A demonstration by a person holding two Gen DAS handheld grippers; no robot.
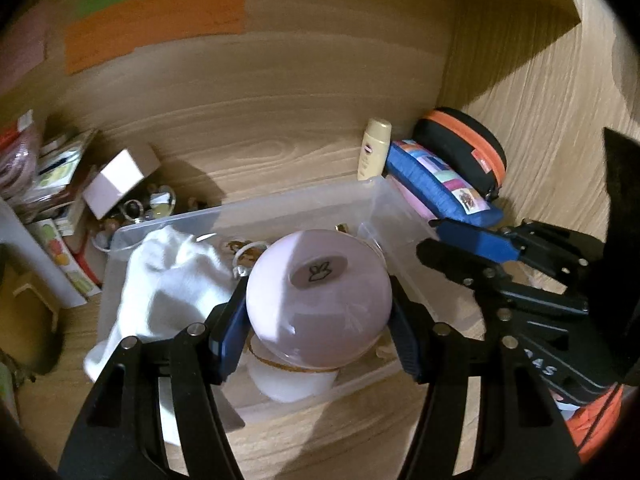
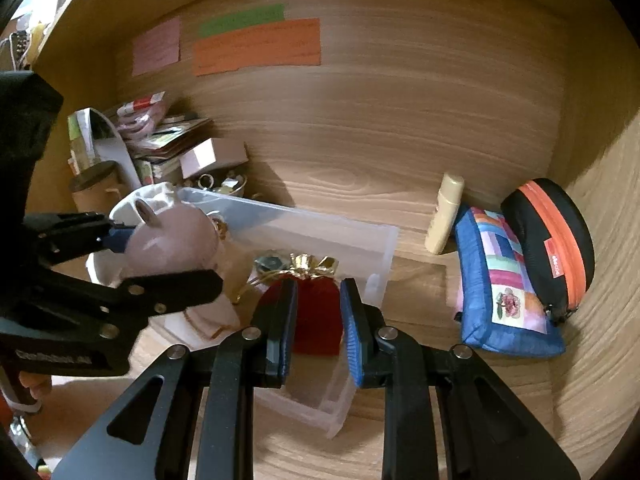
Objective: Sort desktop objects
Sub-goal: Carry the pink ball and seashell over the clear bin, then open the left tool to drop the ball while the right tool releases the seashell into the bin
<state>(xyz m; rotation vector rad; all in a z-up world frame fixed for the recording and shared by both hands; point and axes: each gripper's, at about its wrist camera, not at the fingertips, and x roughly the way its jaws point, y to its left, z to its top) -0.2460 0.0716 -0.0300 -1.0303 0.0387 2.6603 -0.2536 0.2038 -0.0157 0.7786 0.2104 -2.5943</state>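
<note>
My left gripper [image 1: 318,308] is shut on a round pink piggy bank [image 1: 318,300] and holds it over a clear plastic bin [image 1: 304,204]. The piggy bank also shows in the right wrist view [image 2: 172,244], with ears up. A white cloth bag [image 1: 168,280] lies in the bin's left part. My right gripper [image 2: 318,320] hangs over the bin's near end [image 2: 340,408], its jaws a little apart on either side of a red pouch with a gold bow [image 2: 316,308]. I cannot tell whether they press on it. The right gripper shows at the right of the left wrist view [image 1: 460,248].
A blue patchwork pouch [image 2: 504,284], a black and orange case [image 2: 552,240] and a cream bottle [image 2: 444,212] lie right of the bin. A pile of books, a small box and trinkets [image 2: 192,152] sits at back left. Coloured notes [image 2: 256,46] are on the back wall.
</note>
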